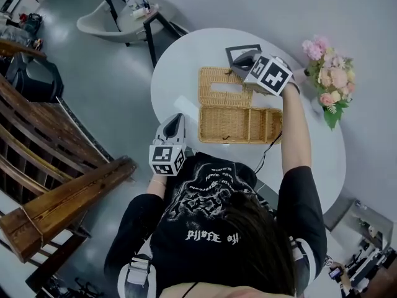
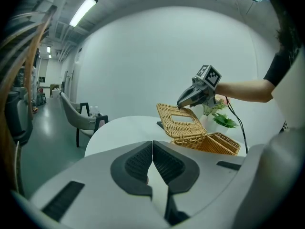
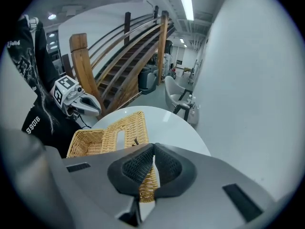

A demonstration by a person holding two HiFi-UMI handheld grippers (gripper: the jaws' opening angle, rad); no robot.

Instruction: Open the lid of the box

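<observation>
Head view — a wicker box (image 1: 240, 125) sits on the round white table (image 1: 186, 61), close in front of the person. Its lid (image 1: 222, 87) is swung back on the far side and the basket interior is exposed. A rectangular slot is cut in the lid. The right gripper (image 1: 237, 66) reaches over the box with its tip at the lid's far free edge. The left gripper (image 1: 175, 121) hangs at the near-left edge of the table, apart from the box. A pink bouquet (image 1: 329, 79) stands at the right side of the table. A pale chair (image 1: 108, 20) stands beyond the table, and a wooden staircase (image 1: 49, 160) runs along the left.

Left gripper view — the 2 jaws meet at their tips, pads pressed together with nothing between them. Past them, the lid stands tilted back from the box, hinged along the basket's rear rim. The right gripper's tip rests on the lid's upper edge.

Right gripper view — the jaws are nearly together, clamped on the lid. A strip of wicker edge shows between the 2 pads. The rest of the lid and the open basket stretch away to the left, with the left gripper beyond them, clear of the box.
</observation>
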